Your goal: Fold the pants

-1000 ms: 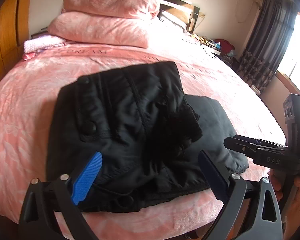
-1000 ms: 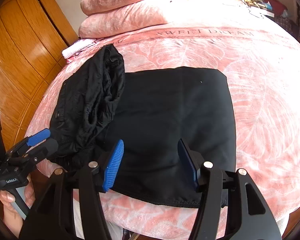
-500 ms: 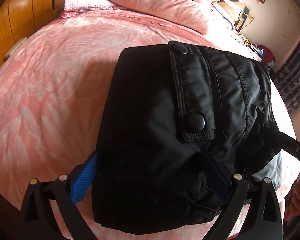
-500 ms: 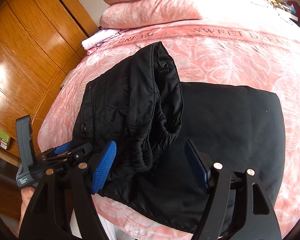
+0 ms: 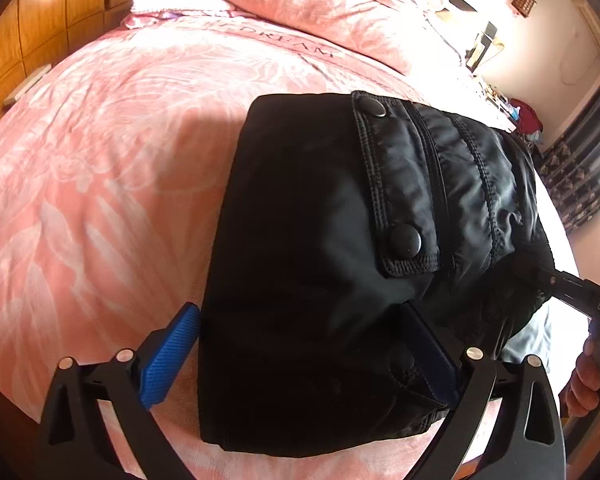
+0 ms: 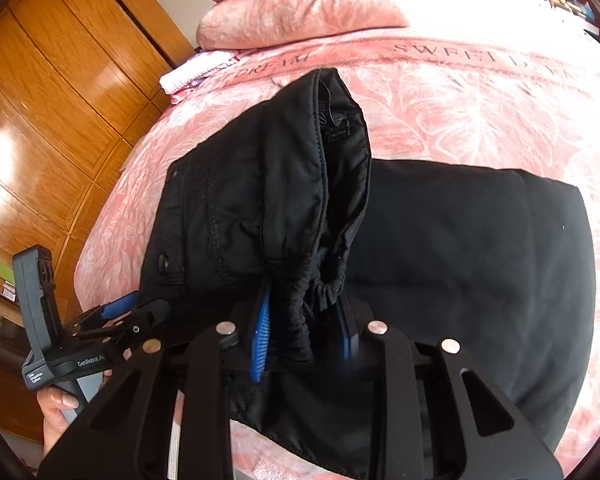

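Black pants [image 5: 308, 240] lie partly folded on the pink bed [image 5: 100, 160], waist end with a snap pocket flap [image 5: 404, 240] on top. My left gripper [image 5: 300, 352] is open, its blue fingers straddling the near left corner of the fold. My right gripper [image 6: 304, 332] is shut on the bunched elastic waistband [image 6: 320, 284] at the fold's right edge; it also shows in the left wrist view [image 5: 572, 292]. The flat lower layer of the pants [image 6: 480, 264] spreads to the right. The left gripper shows at the lower left of the right wrist view [image 6: 116, 312].
Pink pillows [image 6: 300, 12] are stacked at the head of the bed. A folded white-pink cloth [image 5: 172, 0] lies beside them. A wooden wardrobe [image 6: 60, 100] stands along the left side. Curtains [image 5: 588, 168] and clutter are at the far right.
My right gripper moved left onto the waistband and closed on it. My left gripper moved in low over the near left corner of the fold and stays open.
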Tool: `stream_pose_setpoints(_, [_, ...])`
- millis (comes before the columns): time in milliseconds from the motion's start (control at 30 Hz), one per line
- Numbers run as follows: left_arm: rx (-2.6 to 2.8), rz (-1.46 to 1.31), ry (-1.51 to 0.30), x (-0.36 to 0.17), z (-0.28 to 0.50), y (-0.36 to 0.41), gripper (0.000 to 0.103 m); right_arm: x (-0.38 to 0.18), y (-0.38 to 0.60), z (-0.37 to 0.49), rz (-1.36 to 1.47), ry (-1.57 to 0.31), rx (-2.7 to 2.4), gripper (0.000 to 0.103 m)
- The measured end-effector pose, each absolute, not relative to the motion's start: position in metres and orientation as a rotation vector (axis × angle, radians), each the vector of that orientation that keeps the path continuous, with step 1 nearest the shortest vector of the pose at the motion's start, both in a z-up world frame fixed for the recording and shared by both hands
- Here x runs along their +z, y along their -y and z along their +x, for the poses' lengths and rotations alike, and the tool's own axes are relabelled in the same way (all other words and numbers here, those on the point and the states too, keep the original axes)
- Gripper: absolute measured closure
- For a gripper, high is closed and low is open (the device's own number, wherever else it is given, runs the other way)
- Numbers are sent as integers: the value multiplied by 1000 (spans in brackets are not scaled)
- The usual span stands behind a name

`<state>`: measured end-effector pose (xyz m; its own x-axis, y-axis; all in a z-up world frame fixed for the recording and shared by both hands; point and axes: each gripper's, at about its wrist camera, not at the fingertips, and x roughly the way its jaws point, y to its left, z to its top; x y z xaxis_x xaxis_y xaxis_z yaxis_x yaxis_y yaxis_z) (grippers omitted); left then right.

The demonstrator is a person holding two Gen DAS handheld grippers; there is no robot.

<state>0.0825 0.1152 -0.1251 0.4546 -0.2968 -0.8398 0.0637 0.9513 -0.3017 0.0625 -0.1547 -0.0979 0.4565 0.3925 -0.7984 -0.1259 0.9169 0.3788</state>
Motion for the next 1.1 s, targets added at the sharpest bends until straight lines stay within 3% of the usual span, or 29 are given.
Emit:
stream_pose_setpoints(233, [-194,-292,-1040,-111,74,-130,4,-53,159,43,276,-968,403,78])
stream_pose_setpoints(500, [-263,-242,-1015,-95,79,-95,4,-24,201,11,310,-912,366,78])
stream_pose_setpoints(1100, [-333,-24,-1090,-88,89,-15,4,-96,285,-22,312,-1086,125,75])
